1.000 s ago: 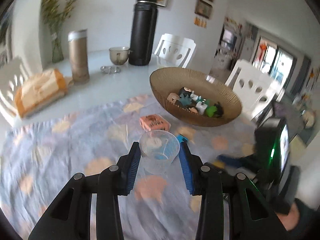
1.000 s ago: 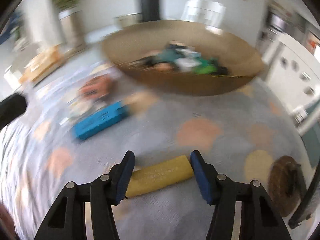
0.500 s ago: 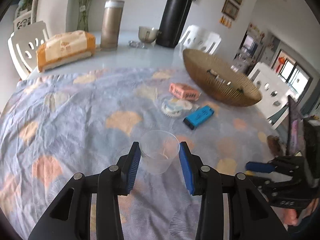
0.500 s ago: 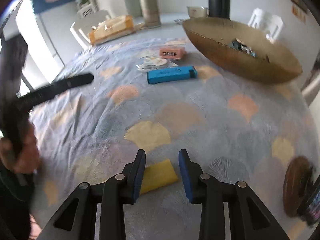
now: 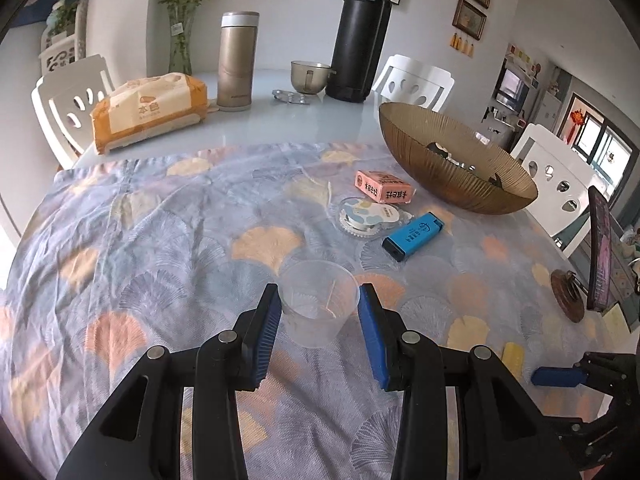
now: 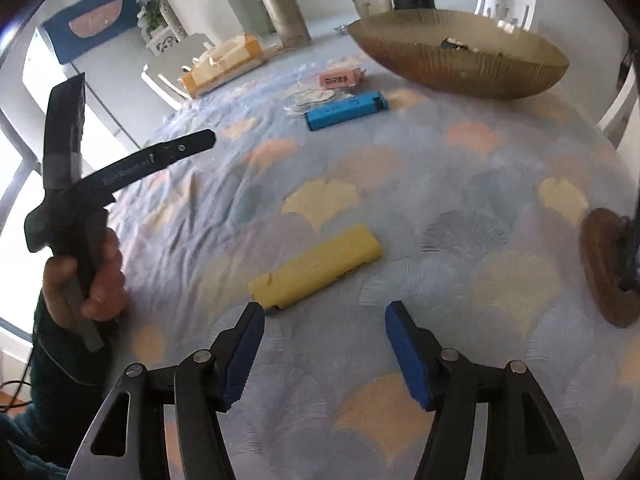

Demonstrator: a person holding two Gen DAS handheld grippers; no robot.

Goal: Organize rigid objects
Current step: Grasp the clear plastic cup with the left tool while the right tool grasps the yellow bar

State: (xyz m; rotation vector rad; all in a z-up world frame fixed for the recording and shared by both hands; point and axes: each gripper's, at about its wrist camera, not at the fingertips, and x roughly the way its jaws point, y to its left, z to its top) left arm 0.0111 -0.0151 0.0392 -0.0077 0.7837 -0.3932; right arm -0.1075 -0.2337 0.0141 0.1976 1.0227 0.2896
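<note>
Yellow lighter (image 6: 316,267) lies free beyond the right gripper (image 6: 325,354), whose jaws have just been opening. The left gripper (image 5: 319,334) pinches the clear cup (image 5: 319,302); it should set the cup down gently and upright.

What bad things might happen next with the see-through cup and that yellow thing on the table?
The left gripper squeezes the thin clear cup between its fingers; it might crumple or pop out and roll across the cloth.

The right gripper has just opened, leaving the yellow lighter lying loose right at one finger. A small nudge might push it away.
</note>
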